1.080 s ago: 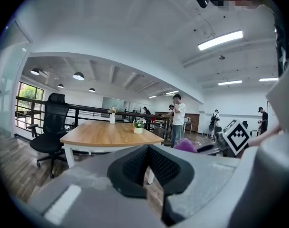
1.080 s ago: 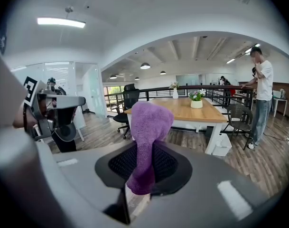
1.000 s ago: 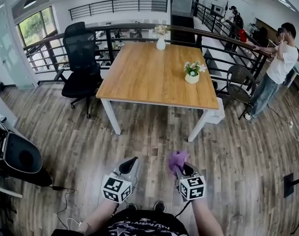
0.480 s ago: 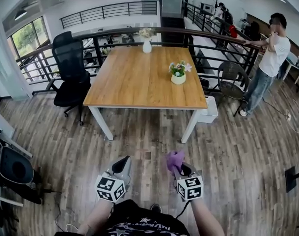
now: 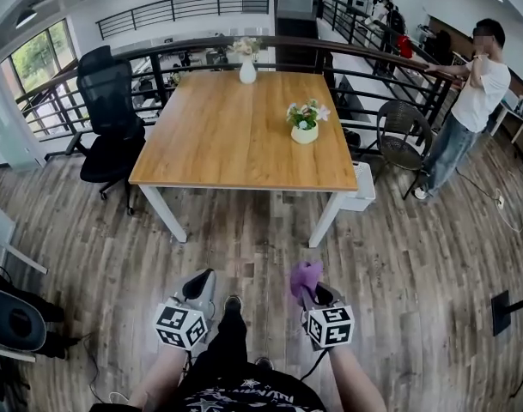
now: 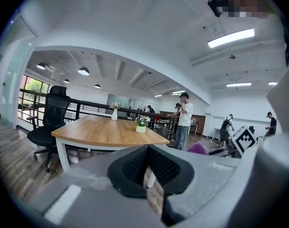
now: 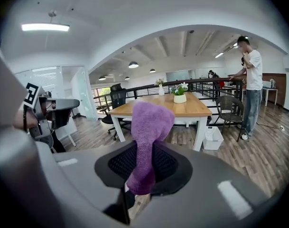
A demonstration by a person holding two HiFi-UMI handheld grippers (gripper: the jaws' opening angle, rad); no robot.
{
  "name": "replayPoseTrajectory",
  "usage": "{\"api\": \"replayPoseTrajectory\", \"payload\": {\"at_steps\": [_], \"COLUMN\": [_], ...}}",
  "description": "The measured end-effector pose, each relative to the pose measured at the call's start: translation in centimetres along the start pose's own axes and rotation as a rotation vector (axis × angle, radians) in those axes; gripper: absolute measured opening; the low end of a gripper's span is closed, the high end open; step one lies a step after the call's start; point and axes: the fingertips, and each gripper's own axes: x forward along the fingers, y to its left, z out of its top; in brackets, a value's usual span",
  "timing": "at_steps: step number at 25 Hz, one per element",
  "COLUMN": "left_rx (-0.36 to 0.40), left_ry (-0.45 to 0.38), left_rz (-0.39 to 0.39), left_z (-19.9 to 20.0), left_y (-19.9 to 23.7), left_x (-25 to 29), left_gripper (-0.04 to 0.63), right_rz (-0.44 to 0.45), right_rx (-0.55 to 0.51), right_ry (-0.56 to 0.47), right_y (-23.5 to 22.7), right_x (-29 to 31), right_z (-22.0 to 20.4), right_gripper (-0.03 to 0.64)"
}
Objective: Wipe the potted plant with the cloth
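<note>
Standing bunched and fuzzy, purple cloth (image 7: 150,122) is clamped in right hand-held gripper (image 7: 143,167); left hand-held gripper (image 6: 148,165) closed.

The bench (image 5: 235,136) stands ahead of me, well apart from both tools. On it, the potted plant (image 5: 305,123) sits toward the right side and a vase (image 5: 247,69) stands at the far edge. An office chair (image 5: 106,118) is left of the bench, a wicker chair (image 5: 400,136) right of it, and a basket (image 5: 361,187) on the floor by its near right leg. A railing (image 5: 158,54) runs behind. A person (image 5: 467,101) stands far right. Near me, my left tool (image 5: 198,281) is beside my right tool (image 5: 315,297), which has the cloth (image 5: 305,275) between its jaws.
</note>
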Motion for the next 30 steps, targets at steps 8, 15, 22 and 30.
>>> {"api": "replayPoseTrajectory", "payload": {"at_steps": [8,15,22,30], "left_rx": [-0.007,0.003,-0.024,-0.016], "left_ry": [0.009,0.031,0.049,0.072], "left_rz": [-0.059,-0.115,-0.136,-0.193], "left_z": [2.0,5.0,6.7,7.6], "left_y": [5.8,10.5,15.1,18.8], "left_x": [9.7,17.9,23.4,28.5], "left_gripper": [0.002,0.002,0.002,0.002], "right_rz": [-0.074,-0.126,-0.175,-0.237], "right_rx": [-0.005,0.045,0.062,0.164], "right_ry": [0.028,0.031,0.065,0.095], "right_y": [-4.1,-6.8,-8.6,-10.9], "right_x": [7.9,15.3,21.1,26.1], "right_z": [4.4,10.0,13.2,15.2], "right_gripper": [0.080,0.080,0.081,0.081]}}
